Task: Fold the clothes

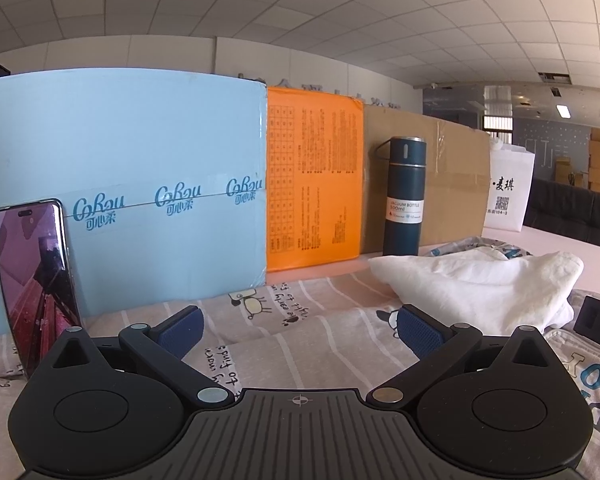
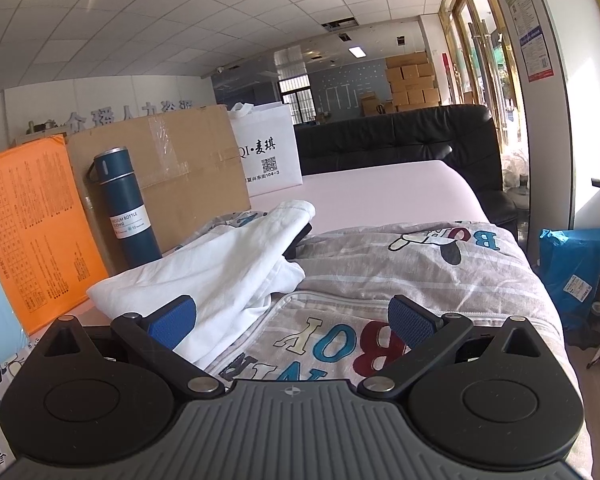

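A crumpled white garment (image 1: 484,284) (image 2: 204,272) lies on a grey striped cloth with cartoon prints (image 1: 300,320) (image 2: 400,264) that covers the table. My left gripper (image 1: 298,326) is open just above the striped cloth, with the white garment ahead to its right. My right gripper (image 2: 292,318) is open too; its left blue pad (image 2: 172,320) sits over the near edge of the white garment, its right pad over the printed letters. Nothing is between either pair of pads.
A phone (image 1: 34,280) leans on a light blue box (image 1: 140,200). Beside it stand an orange box (image 1: 314,184), a dark blue vacuum bottle (image 1: 404,196) (image 2: 126,208), a cardboard box (image 2: 172,168) and a white bag (image 2: 268,152). A small black object (image 1: 598,326) lies at the right. A black sofa (image 2: 400,140) is behind the table.
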A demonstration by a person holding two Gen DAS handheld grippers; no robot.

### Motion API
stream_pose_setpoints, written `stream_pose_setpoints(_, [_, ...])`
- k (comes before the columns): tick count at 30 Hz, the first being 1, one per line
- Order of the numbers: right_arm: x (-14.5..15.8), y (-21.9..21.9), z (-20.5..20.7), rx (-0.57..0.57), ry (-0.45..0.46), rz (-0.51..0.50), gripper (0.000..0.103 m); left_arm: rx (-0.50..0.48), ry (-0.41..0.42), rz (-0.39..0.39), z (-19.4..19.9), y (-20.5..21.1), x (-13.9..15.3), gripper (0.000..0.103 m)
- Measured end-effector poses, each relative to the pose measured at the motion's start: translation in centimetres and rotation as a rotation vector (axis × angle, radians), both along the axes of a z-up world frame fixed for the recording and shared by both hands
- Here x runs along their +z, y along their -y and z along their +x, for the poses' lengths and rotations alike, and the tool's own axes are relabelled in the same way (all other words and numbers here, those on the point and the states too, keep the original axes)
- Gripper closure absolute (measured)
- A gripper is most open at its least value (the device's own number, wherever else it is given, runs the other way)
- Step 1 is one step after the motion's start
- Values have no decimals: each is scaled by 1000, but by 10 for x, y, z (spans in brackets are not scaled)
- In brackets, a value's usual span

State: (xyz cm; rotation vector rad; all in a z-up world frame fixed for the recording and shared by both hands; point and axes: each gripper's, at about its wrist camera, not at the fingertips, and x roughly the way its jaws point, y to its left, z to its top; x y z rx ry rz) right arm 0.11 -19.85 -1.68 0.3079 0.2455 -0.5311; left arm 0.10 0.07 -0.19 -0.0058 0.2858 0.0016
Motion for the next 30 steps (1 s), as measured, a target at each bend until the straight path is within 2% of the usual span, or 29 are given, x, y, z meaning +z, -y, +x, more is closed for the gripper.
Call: stream_pose_setpoints(30, [2,0,-4,3,2,-2,0,0,2,-1,-1,0,0,0])
